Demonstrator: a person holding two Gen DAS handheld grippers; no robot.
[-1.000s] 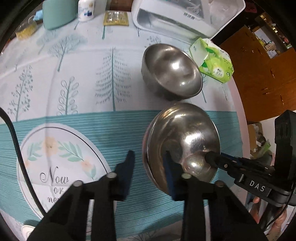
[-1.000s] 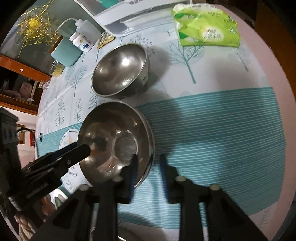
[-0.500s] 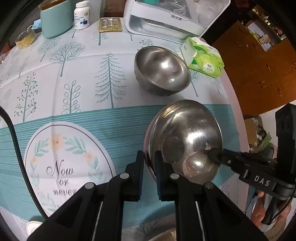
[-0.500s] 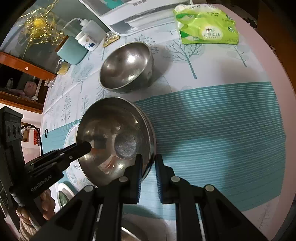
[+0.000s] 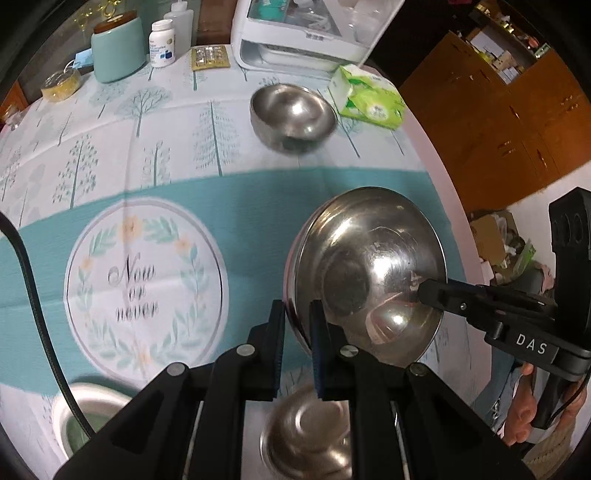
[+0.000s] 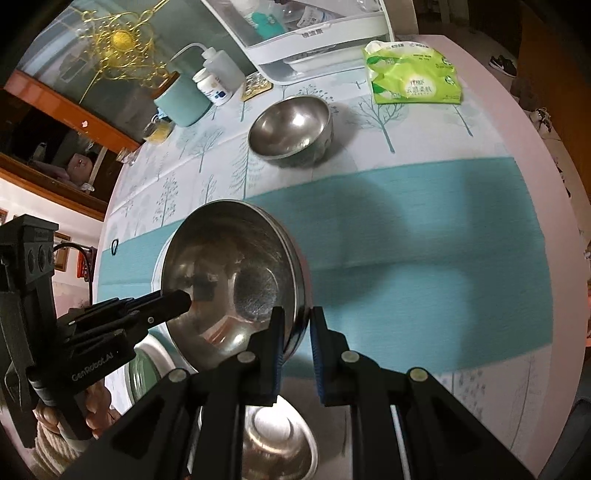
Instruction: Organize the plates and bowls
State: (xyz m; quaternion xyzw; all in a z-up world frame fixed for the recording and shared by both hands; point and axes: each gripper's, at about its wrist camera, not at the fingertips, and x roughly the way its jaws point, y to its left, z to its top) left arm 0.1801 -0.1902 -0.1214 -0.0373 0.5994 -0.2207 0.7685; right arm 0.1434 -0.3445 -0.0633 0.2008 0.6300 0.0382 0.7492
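A wide steel bowl (image 5: 369, 266) is held up off the table by both grippers. My left gripper (image 5: 297, 325) is shut on its left rim. My right gripper (image 6: 297, 325) is shut on its right rim; the same bowl fills the middle of the right wrist view (image 6: 229, 273). A second, deeper steel bowl (image 5: 291, 116) stands on the tablecloth farther back, and shows in the right wrist view (image 6: 290, 129). A third steel bowl (image 5: 310, 428) sits below the fingers near the table's front, also in the right wrist view (image 6: 277, 439).
A white-and-green bowl (image 5: 85, 417) sits at the front left. A green tissue pack (image 5: 369, 98), a white appliance (image 5: 306, 33), a teal canister (image 5: 118, 48) and a pill bottle (image 5: 162, 44) line the back. The table's right edge (image 5: 454, 206) is close.
Both grippers closed on the wide bowl's rim and lifted it up and back toward me. The table looks farther away, and the bowl below has come into view.
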